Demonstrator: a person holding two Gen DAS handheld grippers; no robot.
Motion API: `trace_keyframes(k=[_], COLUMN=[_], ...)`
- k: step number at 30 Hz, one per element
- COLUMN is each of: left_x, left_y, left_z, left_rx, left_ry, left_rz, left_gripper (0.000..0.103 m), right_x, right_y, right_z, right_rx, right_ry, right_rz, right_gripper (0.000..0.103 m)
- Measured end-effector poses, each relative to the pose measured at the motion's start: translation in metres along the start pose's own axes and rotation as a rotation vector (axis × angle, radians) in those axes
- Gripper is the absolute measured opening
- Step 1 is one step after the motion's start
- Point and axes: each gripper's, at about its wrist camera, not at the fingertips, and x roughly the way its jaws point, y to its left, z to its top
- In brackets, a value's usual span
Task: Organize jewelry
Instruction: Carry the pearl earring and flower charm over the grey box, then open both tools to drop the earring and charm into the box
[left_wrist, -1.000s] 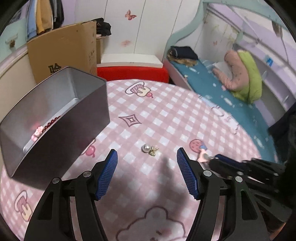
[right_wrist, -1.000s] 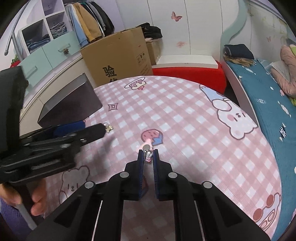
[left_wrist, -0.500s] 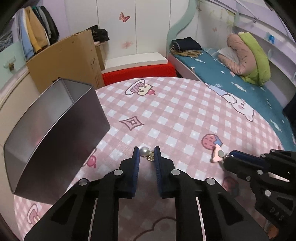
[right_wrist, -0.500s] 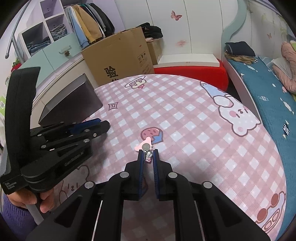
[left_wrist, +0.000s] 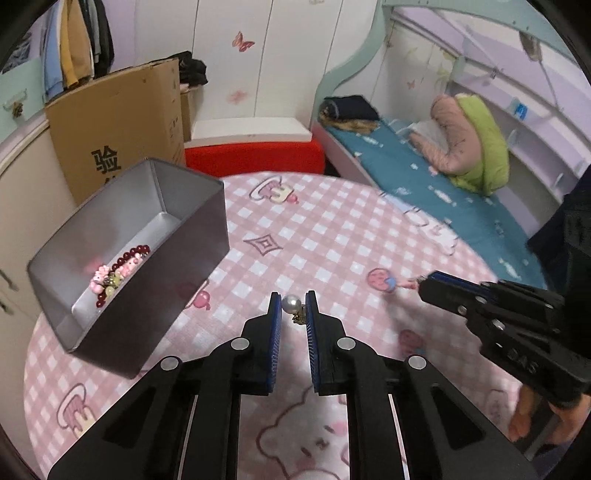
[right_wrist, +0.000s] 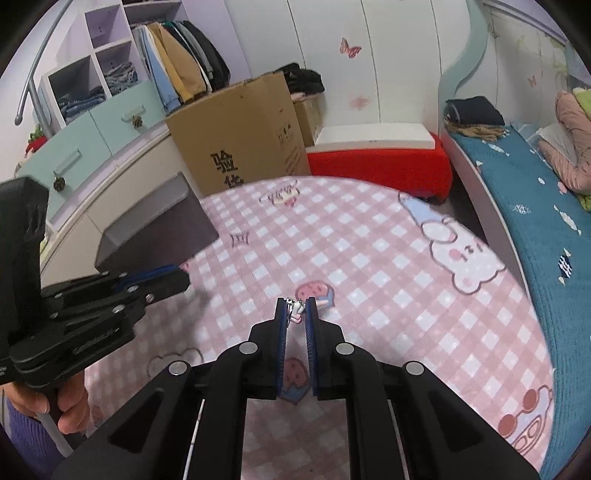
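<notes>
My left gripper (left_wrist: 293, 308) is shut on a pearl earring (left_wrist: 290, 304) with a gold charm and holds it above the pink checked tablecloth. A grey metal tin (left_wrist: 207, 236) stands to its left, with red beads and pink charms (left_wrist: 118, 267) inside. My right gripper (right_wrist: 295, 312) is shut on a small pink charm (right_wrist: 295, 312) above the cloth; it also shows in the left wrist view (left_wrist: 428, 282) at the right. The left gripper shows in the right wrist view (right_wrist: 173, 280), next to the tin (right_wrist: 155, 236).
The round table (right_wrist: 406, 295) has a pink checked cloth with cartoon prints. Behind it stand a cardboard box (right_wrist: 240, 136), a red bench (right_wrist: 380, 162), drawers and a wardrobe at the left. A bed (right_wrist: 535, 206) runs along the right.
My left gripper has closed on the pearl earring and lifted it off the cloth, now nearer the tin. My right gripper keeps hold of the pink charm, raised slightly.
</notes>
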Motion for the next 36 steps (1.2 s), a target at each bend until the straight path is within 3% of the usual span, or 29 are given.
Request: trace_keyframes(k=[6, 14, 24, 36], left_x=[-0.045, -0.081, -0.062, -0.054], left_y=[0.009, 0.051, 0.115, 0.135], left_z=[0.013, 0.032, 0.035, 0.03], left_rx=[-0.019, -0.055, -0.133, -0.161], left_ry=[-0.082, -0.163, -0.088, -0.076], left_rz=[-0.049, 0.008, 0.059, 0.051], left_gripper=[0.014, 0.014, 0.014, 0.016], right_x=[-0.021, -0.028, 0.018, 0.064], right_y=[0.02, 0.072, 0.132, 0.156], right_z=[0.023, 0.052, 0.079, 0.08], right_rx=[-0.026, -0.097, -0.134, -0.141], right_ry=[-0.051, -0.1, -0.05, 0.039], right_rz=[0.013, 0.07, 0.164, 0.17], right_gripper=[0.01, 0.01, 0.01, 0.01])
